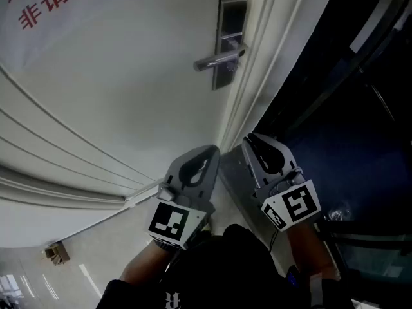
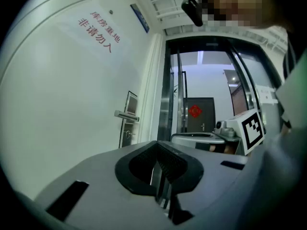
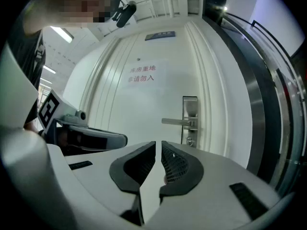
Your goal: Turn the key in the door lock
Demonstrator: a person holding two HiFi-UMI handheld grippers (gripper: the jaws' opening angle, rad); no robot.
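Both left gripper (image 1: pixel 211 149) and right gripper (image 1: pixel 250 138): fingers pressed together, door lock (image 3: pixel 190 141) well beyond.

The white door (image 1: pixel 129 95) carries a lock plate (image 1: pixel 232 17) with lever handle (image 1: pixel 215 60).

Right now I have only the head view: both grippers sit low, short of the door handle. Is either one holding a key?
Observer: No. In the left gripper view, the left gripper has its jaws together with nothing between them.
Reviewer: And the other one?
Observer: In its own view, the right gripper shows only a thin slit between its jaws, and nothing is in it.
Reviewer: Is a key already in the door?
Observer: The right gripper view shows a small round lock just below the door handle. It is too small to tell whether a key sits in it.
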